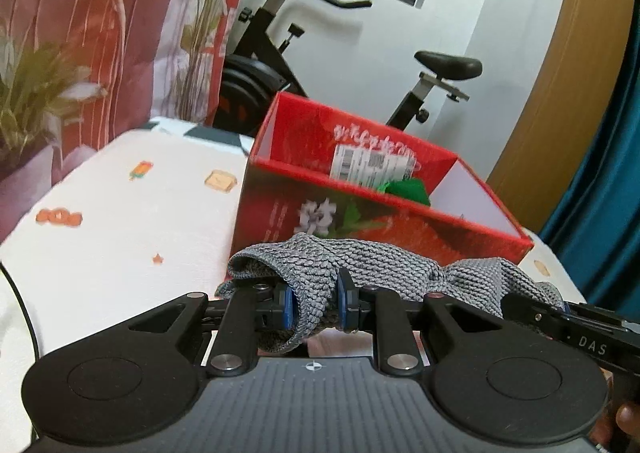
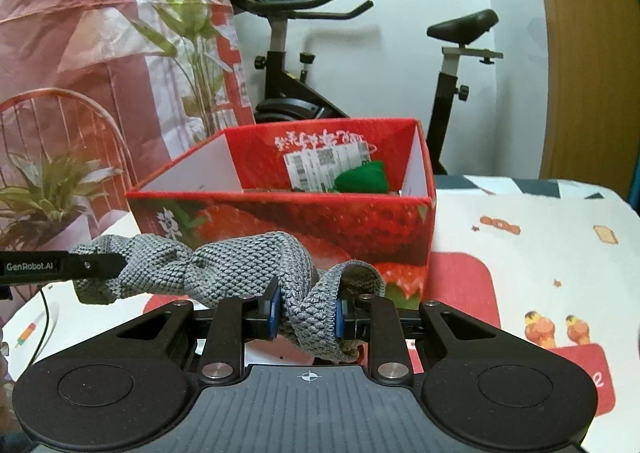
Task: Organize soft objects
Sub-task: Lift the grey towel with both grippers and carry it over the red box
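Cloth: grey knit cloth [image 1: 360,265] is hanging bunched across the lower middle of both views, stretched between the two grippers in front of the box; its lower folds are dropping out of sight behind the gripper bodies.
Left gripper: left gripper [image 1: 316,307] is clenching one end of the cloth between blue pads.
Right gripper: right gripper [image 2: 306,313] is pinching the other end; in the left view it is cut off at the right edge.
Box: red box [image 2: 280,213] is standing open at frame centre, its floor hidden by the near wall.
Inside box: green item [image 2: 362,177] is showing only partly above the rim; label print is blurring.
Bed: patterned sheet [image 1: 120,213] is lying under everything.
Background: exercise bike [image 2: 440,93] is standing behind the box, its base hidden.
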### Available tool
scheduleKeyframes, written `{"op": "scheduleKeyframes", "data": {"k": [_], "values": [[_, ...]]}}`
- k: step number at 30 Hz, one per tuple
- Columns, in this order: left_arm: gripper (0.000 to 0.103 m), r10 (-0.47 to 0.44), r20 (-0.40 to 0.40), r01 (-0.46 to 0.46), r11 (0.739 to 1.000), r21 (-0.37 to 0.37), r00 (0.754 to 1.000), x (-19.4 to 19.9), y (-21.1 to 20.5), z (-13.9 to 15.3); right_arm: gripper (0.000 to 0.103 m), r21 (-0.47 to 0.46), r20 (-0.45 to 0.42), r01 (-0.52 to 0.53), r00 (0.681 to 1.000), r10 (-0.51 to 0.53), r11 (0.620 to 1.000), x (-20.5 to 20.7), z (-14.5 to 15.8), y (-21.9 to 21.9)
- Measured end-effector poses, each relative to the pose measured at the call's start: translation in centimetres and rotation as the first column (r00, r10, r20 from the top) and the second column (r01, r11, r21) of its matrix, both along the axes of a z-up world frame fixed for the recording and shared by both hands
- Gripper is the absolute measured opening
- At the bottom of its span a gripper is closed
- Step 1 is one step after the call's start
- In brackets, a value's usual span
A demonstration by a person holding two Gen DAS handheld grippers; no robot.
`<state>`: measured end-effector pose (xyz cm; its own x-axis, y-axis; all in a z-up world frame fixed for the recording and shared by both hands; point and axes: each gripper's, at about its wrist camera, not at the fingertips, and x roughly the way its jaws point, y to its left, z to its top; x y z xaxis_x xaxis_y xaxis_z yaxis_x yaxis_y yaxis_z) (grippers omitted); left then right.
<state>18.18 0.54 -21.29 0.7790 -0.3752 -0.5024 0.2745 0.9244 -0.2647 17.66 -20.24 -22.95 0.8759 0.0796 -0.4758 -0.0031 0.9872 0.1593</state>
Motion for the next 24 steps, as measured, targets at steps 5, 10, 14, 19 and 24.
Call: {"op": "scheduleKeyframes", "data": {"k": [5, 10, 14, 19, 24], "values": [[0.022, -0.021, 0.065, 0.020, 1.000, 0.013, 0.998, 0.6, -0.2, 2.6, 0.022, -0.006, 0.038, 0.001, 0.999, -0.001, 1.000, 0.3, 2.3, -0.2], [0.022, -0.033, 0.136, 0.030, 0.999, 0.026, 0.990, 1.9, -0.9, 5.5, 0.022, -0.018, 0.080, -0.002, 0.997, 0.003, 1.000, 1.4, 5.0, -0.5], [0.022, -0.040, 0.167, 0.033, 0.998, 0.044, 0.985, 3.2, -1.6, 7.1, 0.022, -0.043, 0.100, -0.010, 0.995, 0.014, 0.999, 2.9, 6.6, -0.7], [0.022, -0.060, 0.180, 0.047, 0.996, 0.075, 0.982, 5.2, -2.3, 8.0, 0.022, -0.086, 0.110, -0.020, 0.994, 0.030, 0.996, 5.4, 7.8, -1.2], [0.022, -0.089, 0.160, 0.075, 0.993, 0.093, 0.983, 7.4, -3.1, 8.3, 0.022, -0.132, 0.100, -0.024, 0.994, 0.037, 0.991, 8.2, 8.3, -1.9]]}}
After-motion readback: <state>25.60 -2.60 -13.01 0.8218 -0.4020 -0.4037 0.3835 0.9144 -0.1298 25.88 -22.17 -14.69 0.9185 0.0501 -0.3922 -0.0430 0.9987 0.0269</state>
